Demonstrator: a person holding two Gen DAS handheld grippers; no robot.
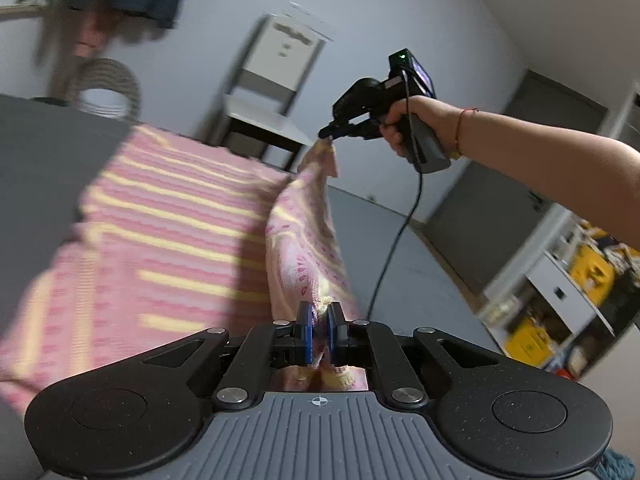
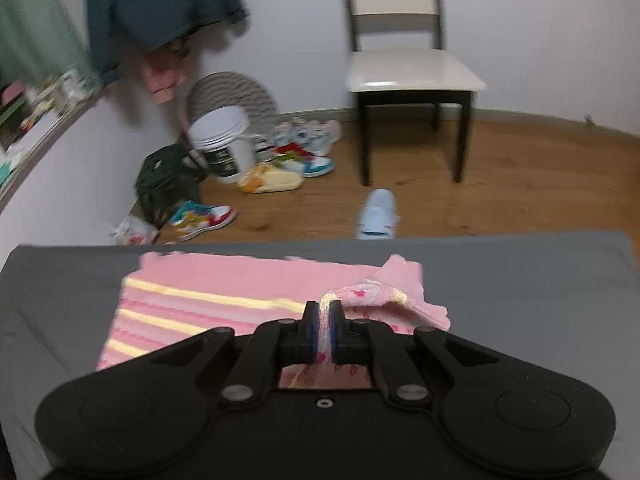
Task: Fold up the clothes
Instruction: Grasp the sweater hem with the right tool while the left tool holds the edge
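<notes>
Left hand-held gripper (image 1: 319,322) and right hand-held gripper (image 2: 327,322) each pinch an edge of the pink striped towel (image 1: 168,216) (partly blurred), lifted off the grey tabletop (image 2: 520,280).

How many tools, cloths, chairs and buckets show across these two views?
Tools: 2, the left tool and the right tool, each shut on the cloth
Cloths: 1, the pink striped cloth
Chairs: 1, the chair
Buckets: 1, the white bucket
Total: 5
</notes>
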